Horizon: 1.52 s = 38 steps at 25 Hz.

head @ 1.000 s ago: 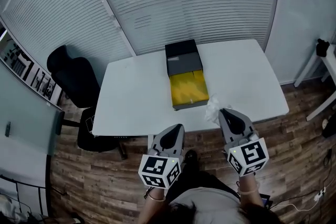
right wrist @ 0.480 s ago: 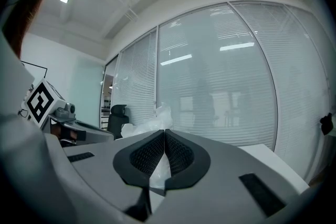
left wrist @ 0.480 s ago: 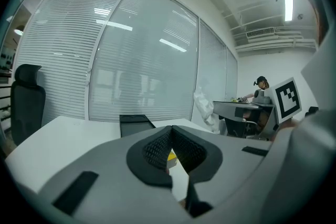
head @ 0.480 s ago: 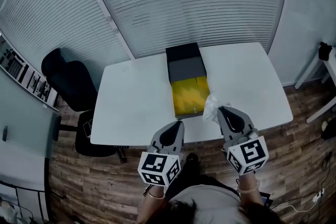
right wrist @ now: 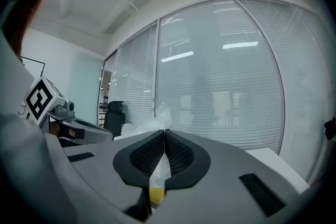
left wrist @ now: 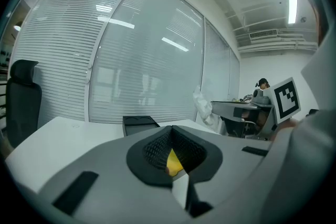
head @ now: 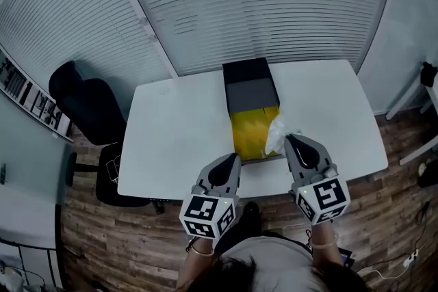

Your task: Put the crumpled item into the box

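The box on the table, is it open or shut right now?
Open. The box shows its yellow inside in the head view, and its dark lid lies back on the far side.

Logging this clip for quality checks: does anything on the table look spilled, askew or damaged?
Nothing stands out. The open black box with a yellow inside sits flat on the white table; the crumpled white plastic item is pinched in the right gripper over the box's near right corner. Nothing is spilled.
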Available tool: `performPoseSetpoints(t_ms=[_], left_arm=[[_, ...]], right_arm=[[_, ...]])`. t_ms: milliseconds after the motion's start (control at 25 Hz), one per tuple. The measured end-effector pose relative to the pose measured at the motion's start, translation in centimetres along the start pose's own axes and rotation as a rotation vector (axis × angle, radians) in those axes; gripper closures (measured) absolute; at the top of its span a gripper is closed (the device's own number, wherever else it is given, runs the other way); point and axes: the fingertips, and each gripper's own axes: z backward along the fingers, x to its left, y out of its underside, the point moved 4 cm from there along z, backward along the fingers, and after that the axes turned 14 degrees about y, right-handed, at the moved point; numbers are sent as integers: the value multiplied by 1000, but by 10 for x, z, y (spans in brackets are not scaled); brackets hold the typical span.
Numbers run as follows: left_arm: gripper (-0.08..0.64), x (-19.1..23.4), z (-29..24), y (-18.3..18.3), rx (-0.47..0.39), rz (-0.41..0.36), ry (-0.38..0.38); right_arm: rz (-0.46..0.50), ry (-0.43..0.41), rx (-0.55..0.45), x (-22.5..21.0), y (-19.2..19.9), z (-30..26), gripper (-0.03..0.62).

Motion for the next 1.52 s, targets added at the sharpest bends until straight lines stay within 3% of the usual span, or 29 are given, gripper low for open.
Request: performPoseSetpoints(t_ms=[880, 1520], left_arm=[[543, 76, -22, -6, 26, 12, 96], [543, 82, -50, -9, 20, 23, 45]], right_arm=[[122, 39, 75, 35, 12, -75, 563], [301, -119, 180, 24, 49, -122, 563]])
